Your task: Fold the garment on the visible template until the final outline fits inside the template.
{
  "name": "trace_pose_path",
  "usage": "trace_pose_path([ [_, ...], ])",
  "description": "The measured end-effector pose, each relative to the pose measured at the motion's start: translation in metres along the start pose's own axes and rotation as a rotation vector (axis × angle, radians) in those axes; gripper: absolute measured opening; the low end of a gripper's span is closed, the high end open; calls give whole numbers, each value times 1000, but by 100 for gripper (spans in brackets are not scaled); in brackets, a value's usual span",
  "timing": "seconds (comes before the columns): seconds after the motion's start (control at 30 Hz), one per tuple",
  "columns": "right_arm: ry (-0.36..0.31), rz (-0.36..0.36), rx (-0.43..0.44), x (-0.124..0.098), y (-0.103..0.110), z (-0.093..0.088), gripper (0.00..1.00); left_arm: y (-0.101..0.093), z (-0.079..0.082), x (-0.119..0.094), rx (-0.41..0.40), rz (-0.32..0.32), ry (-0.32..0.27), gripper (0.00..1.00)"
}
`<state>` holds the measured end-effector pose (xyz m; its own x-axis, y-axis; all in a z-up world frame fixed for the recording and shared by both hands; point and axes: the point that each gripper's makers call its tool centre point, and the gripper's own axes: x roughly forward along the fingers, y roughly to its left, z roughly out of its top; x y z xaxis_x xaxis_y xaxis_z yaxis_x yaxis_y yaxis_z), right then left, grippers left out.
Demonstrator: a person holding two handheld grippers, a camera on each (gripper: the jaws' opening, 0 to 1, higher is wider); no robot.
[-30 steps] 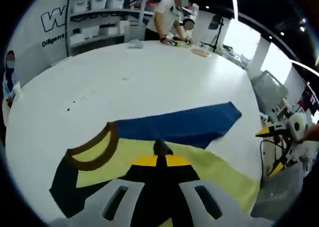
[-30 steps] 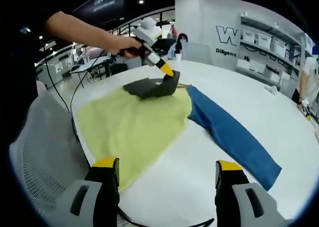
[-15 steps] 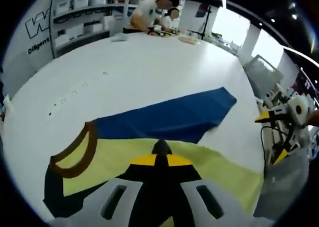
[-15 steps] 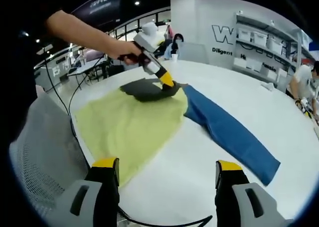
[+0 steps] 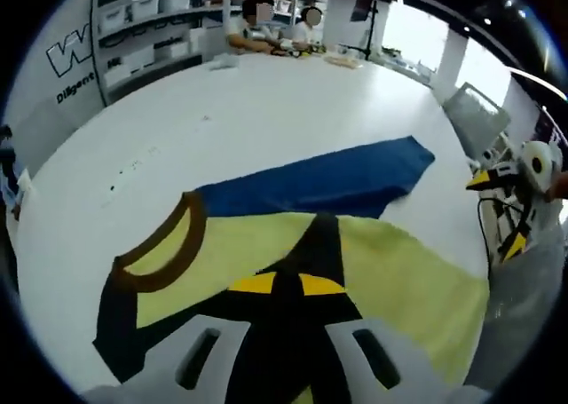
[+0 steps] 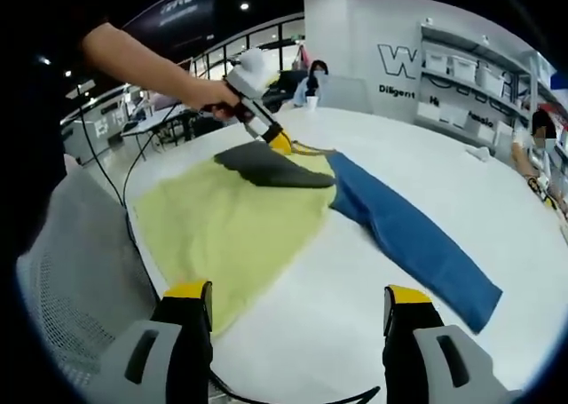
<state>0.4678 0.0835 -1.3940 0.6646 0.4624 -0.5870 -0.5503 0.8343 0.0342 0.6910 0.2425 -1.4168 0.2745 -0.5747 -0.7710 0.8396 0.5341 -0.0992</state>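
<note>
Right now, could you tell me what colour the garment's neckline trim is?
Brown; the collar shows best in the left gripper view.

White table (image 5: 266,111) with a yellow, blue and black garment (image 6: 240,226) spread flat

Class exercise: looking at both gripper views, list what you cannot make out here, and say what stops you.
- Template: none can be made out in either view; the garment covers the table.
- Dark sleeve: near end hidden by the left gripper in its own view.
- Garment's near hem: cut off by the right gripper view's edge.
</note>
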Motion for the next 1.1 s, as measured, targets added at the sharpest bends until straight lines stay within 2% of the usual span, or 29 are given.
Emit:
trace_pose_path([
  [0.17, 10, -1, 5, -1, 1, -5, 77, -10, -8, 3, -20, -21, 16, 14],
  [0.37, 14, -7, 14, -3, 0, -6, 77, -17, -2, 13, -54, -32, 1, 20],
  [0.47, 16, -9, 15, -3, 0, -7, 77, -14, 3, 18, -109, -18, -18, 25],
  [0.8, 20, -24, 24, -7, -4, -10, 77, -14, -5, 25, -122, -22, 18, 13],
  [0.87, 24, -26, 24, -7, -5, -10, 77, -15, -6, 26, -130, -25, 27, 6],
  [0.9, 23, -27, 24, -8, -5, -10, 77, -16, -6, 25, -132, -28, 30, 6],
  [1.1, 25, -32, 27, -7, -7, -10, 77, -31, 5, 15, -128, -75, -11, 5],
])
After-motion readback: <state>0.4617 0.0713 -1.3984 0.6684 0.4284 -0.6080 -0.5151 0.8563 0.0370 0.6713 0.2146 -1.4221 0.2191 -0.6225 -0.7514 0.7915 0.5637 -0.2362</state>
